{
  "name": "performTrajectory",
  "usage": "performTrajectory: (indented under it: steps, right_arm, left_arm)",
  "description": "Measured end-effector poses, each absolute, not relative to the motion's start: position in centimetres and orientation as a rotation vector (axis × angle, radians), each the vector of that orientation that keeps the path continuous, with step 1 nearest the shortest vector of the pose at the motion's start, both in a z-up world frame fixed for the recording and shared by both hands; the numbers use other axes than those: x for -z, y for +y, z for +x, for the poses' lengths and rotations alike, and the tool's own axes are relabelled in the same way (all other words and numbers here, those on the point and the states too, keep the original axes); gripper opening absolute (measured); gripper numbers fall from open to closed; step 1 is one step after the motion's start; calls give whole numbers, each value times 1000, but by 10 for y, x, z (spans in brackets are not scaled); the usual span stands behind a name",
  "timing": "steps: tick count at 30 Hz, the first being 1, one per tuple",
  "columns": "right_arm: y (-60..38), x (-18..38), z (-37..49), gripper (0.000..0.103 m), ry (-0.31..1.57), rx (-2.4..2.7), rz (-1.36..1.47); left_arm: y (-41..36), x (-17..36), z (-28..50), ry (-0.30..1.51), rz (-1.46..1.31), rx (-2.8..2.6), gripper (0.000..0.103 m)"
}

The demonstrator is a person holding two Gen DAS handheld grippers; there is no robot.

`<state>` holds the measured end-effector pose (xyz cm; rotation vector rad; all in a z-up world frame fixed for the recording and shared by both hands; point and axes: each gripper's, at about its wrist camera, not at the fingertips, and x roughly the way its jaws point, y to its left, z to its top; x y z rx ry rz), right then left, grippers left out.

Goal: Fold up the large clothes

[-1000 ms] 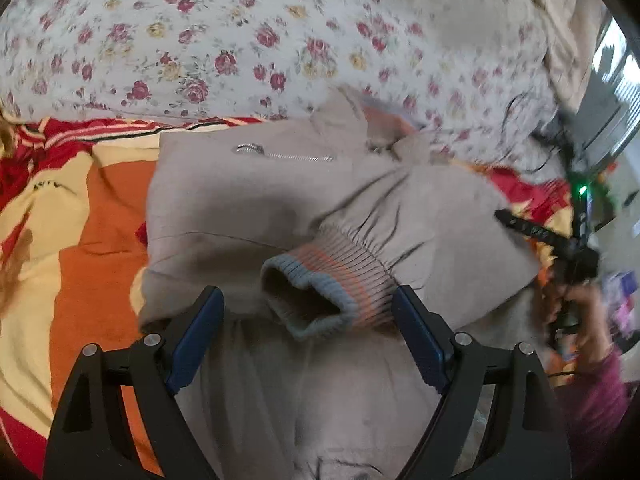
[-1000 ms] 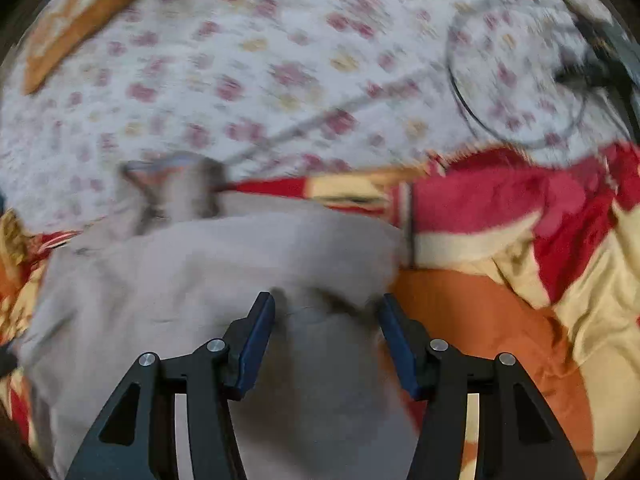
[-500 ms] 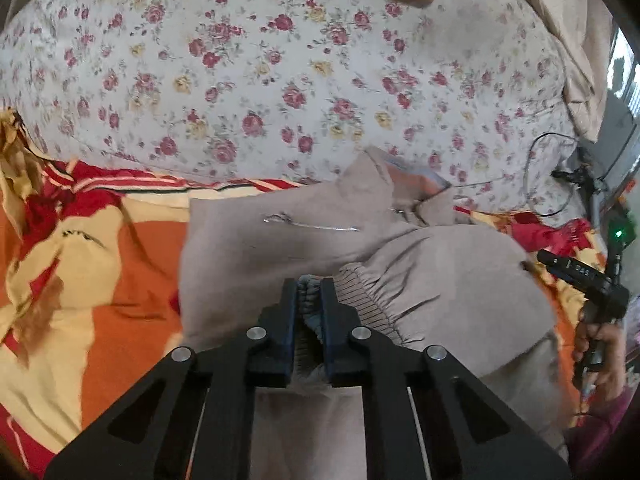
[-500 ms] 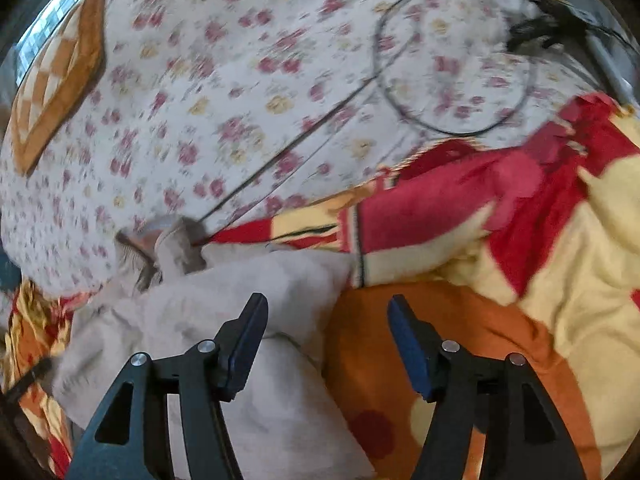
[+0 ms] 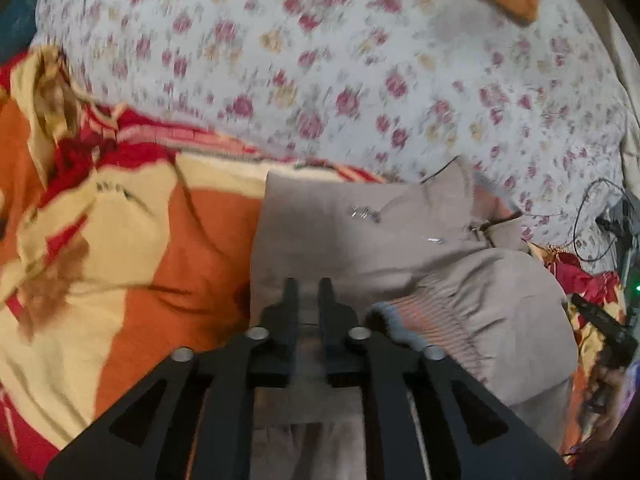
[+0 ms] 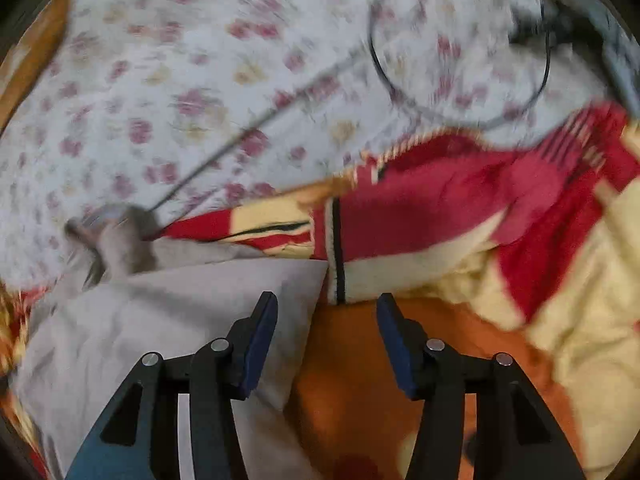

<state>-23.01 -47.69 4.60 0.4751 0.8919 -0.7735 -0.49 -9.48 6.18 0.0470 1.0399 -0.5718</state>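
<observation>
Left gripper (image 5: 307, 292) sits nearly closed over the grey jacket (image 5: 340, 240), whether it pinches fabric I can't tell. The jacket stretches away ahead of it, collar (image 5: 460, 184) at the far end, ribbed cuff (image 5: 424, 320) just right of the fingers. Right gripper (image 6: 326, 320) is spread wide over the jacket's edge and the orange blanket (image 6: 360, 380).

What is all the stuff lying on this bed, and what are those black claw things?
Jacket: one, grey-beige, zipped, lying on the blanket; its striped cuff folded across the front.
Blanket: one, orange, yellow and red, under the jacket.
Floral sheet: one, white with red flowers, behind the blanket.
Cable: one, black, looped on the sheet.
Left gripper: black, fingers nearly together over the jacket.
Right gripper: black with blue pads, open at the jacket's edge.
</observation>
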Motion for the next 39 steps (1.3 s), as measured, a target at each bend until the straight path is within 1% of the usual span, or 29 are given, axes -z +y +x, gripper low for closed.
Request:
performTrajectory:
  steps: [1, 2, 3, 6, 8, 10, 11, 12, 13, 14, 17, 20, 22, 27, 28, 31, 33, 36, 39]
  right_arm:
    - [-468, -53, -231, 53, 889, 762, 458]
    - [-458, -64, -238, 54, 875, 731, 445]
    - [-453, -68, -241, 54, 869, 708, 441]
    - [-431, -74, -249, 54, 885, 618, 440]
    - [-418, -63, -247, 54, 929, 591, 424]
    - [-411, -41, -244, 54, 996, 605, 403]
    - [-411, -28, -242, 54, 1031, 612, 389]
    - [-411, -16, -240, 56, 1056, 616, 369]
    - [-411, -14, -245, 59, 1038, 628, 369]
    - [-413, -15, -247, 65, 1032, 649, 372]
    - [-415, -28, -261, 65, 1024, 699, 386]
    - [-405, -49, -282, 65, 966, 687, 406]
    - [-398, -59, -288, 67, 943, 689, 383]
    - [-380, -77, -291, 67, 878, 640, 377]
    - [-378, -79, -287, 67, 864, 626, 372]
    - [-375, -74, -276, 62, 879, 613, 344]
    - [-377, -60, -269, 49, 914, 627, 352]
    - [-388, -26, -266, 49, 1003, 664, 374]
    - [-393, -23, -276, 53, 990, 670, 430]
  left_arm:
    - [-95, -67, -11, 1018, 52, 578, 28]
    - [-95, -71, -17, 1003, 49, 585, 42]
    - [-96, -74, -21, 994, 44, 591, 50]
    - [-103, -78, -31, 974, 62, 615, 51]
    - [-111, -72, -37, 971, 107, 614, 52]
    - [-119, -64, -43, 967, 153, 609, 52]
    - [-122, -58, -45, 962, 177, 605, 55]
    - [-126, -52, -47, 957, 211, 593, 61]
    - [-130, -45, -48, 952, 253, 571, 61]
    - [-132, -39, -49, 950, 284, 555, 62]
    - [-129, -32, -48, 949, 275, 542, 63]
    - [-125, -35, -47, 949, 257, 537, 63]
    - [-124, -35, -48, 946, 256, 532, 63]
    - [-126, -34, -51, 938, 265, 523, 63]
    - [-126, -34, -51, 938, 264, 523, 63]
    - [-126, -34, -51, 940, 262, 522, 65]
    - [-126, -33, -50, 939, 261, 522, 66]
    - [-124, -32, -48, 946, 254, 525, 68]
    - [-116, -35, -49, 963, 238, 528, 69]
